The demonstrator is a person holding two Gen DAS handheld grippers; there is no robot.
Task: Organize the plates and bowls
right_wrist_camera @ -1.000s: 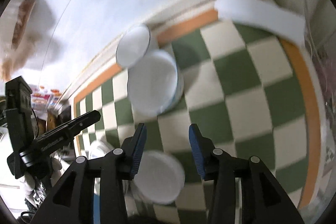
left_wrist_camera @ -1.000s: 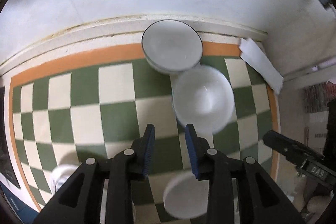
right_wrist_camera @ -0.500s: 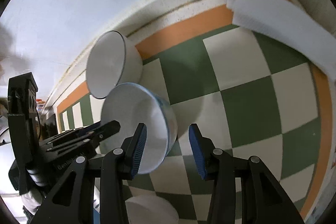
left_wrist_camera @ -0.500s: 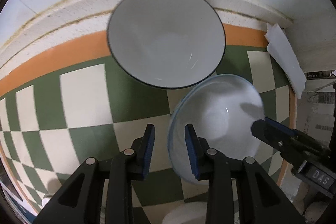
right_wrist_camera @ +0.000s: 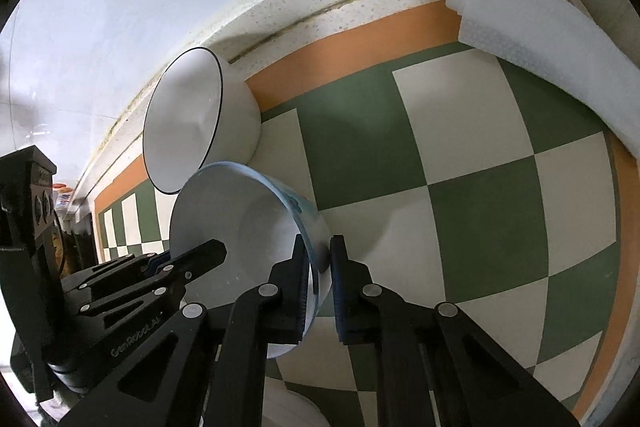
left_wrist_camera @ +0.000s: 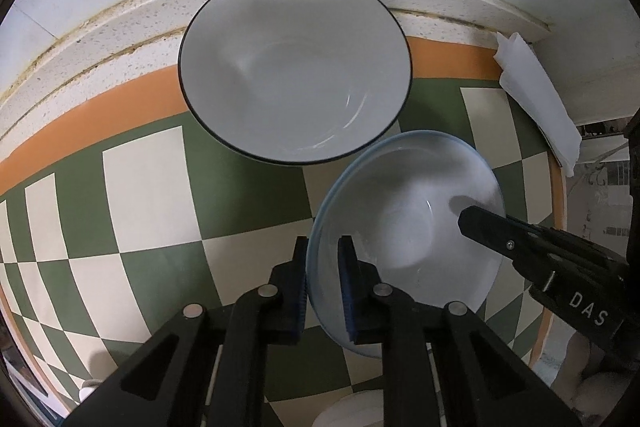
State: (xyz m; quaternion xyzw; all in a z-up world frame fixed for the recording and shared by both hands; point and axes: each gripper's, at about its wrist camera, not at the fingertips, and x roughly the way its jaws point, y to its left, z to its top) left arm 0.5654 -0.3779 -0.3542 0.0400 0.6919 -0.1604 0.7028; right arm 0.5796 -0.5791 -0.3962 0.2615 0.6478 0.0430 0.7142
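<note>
A white bowl with a pale blue rim (left_wrist_camera: 404, 227) (right_wrist_camera: 240, 219) stands on the green and cream checked cloth (left_wrist_camera: 148, 187). My left gripper (left_wrist_camera: 323, 243) straddles its near rim, jaws closing with the pads pressed on the wall. My right gripper (right_wrist_camera: 319, 241) bites the opposite rim the same way, jaws closing; its fingers also show at the right of the left wrist view (left_wrist_camera: 466, 217). My left gripper shows at the lower left of the right wrist view (right_wrist_camera: 212, 251). A larger white bowl with a black rim (left_wrist_camera: 294, 67) (right_wrist_camera: 184, 123) sits just behind, almost touching.
A folded white foam sheet (left_wrist_camera: 536, 107) (right_wrist_camera: 540, 39) lies at the cloth's far right corner. A speckled ledge (left_wrist_camera: 120, 23) and a white wall close off the back. A white plate (left_wrist_camera: 352, 411) (right_wrist_camera: 292, 411) lies near the bottom edge.
Both grippers came down to the blue-rimmed bowl from opposite sides. Their jaws narrowed and closed on its rim.
</note>
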